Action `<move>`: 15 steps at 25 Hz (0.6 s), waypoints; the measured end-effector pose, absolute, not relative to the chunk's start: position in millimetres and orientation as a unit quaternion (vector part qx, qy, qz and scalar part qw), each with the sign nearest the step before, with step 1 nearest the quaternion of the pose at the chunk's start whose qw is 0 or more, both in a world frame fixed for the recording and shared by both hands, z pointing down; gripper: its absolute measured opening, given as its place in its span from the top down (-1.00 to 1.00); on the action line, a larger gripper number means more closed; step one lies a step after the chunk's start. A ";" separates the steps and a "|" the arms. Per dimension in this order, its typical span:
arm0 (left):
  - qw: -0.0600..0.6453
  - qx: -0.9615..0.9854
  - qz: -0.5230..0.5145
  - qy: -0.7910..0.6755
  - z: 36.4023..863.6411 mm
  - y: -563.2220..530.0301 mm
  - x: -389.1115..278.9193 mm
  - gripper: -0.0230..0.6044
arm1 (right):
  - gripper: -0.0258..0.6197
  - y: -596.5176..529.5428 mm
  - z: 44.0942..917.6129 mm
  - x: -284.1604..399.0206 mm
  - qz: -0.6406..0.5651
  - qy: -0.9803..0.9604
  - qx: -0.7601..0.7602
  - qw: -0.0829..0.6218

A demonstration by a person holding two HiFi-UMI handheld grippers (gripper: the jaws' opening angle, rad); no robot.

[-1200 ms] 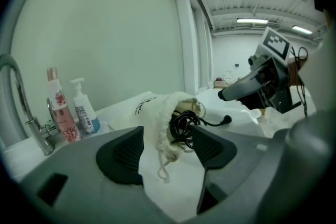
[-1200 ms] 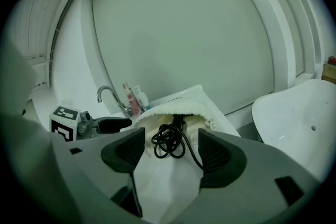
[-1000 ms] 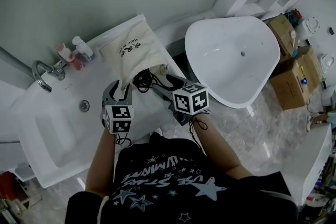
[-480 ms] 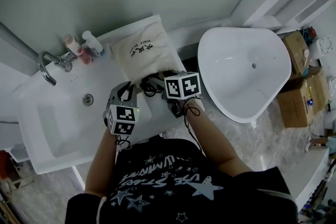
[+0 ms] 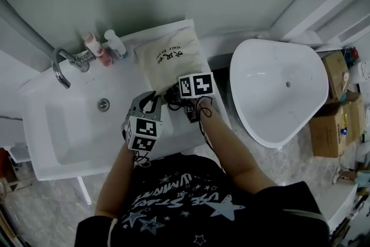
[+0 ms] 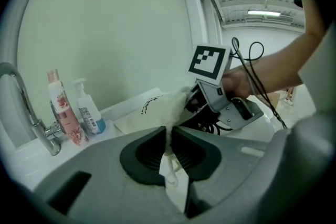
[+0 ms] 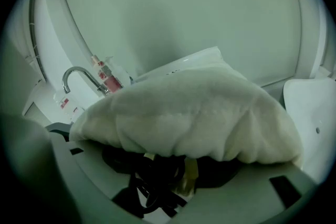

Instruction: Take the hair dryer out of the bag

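A cream drawstring bag lies on the white counter to the right of the basin. My left gripper has just closed on the cloth and string at the bag's near edge, and it is shut there. My right gripper stands wide open at the bag's mouth. In the right gripper view the bag arches over a black coiled cord, which lies between the open jaws. The hair dryer's body is mostly hidden in the dark of the bag.
Left of the bag are a white basin with a chrome faucet, and two bottles at the wall. A large white oval tub stands to the right, with cardboard boxes beyond it.
My right gripper has moved down and leftward into the bag's mouth. The left gripper has stayed at the bag's edge and closed on the cloth.
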State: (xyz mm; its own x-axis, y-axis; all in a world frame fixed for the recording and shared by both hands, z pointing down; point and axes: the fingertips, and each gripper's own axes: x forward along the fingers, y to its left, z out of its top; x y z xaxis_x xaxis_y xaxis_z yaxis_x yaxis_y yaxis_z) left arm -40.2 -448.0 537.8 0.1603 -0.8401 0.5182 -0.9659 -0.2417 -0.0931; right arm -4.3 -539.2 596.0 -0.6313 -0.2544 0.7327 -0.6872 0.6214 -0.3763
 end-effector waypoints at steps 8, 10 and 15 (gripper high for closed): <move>0.130 0.752 0.239 -0.600 539.8 -448.4 -40.4 0.77 | 0.12 -547.3 616.1 -10.7 0.359 -0.824 0.283 0.335; 0.130 0.752 0.240 -0.600 540.6 -448.5 -39.7 0.77 | 0.24 -548.4 617.5 -10.9 0.353 -0.825 0.279 0.341; 0.133 0.750 0.243 -0.600 543.5 -451.2 -37.7 0.77 | 0.29 -547.0 617.5 -8.3 0.359 -0.826 0.267 0.344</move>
State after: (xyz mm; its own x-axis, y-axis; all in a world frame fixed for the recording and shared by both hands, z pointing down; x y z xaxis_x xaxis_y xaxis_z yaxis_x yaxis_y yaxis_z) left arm -37.7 -451.2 543.5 0.1614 -0.8358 0.5248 -0.9654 -0.2442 -0.0920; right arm -8.3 -547.0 617.5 -0.6204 -0.1934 0.7601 -0.6875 0.6005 -0.4083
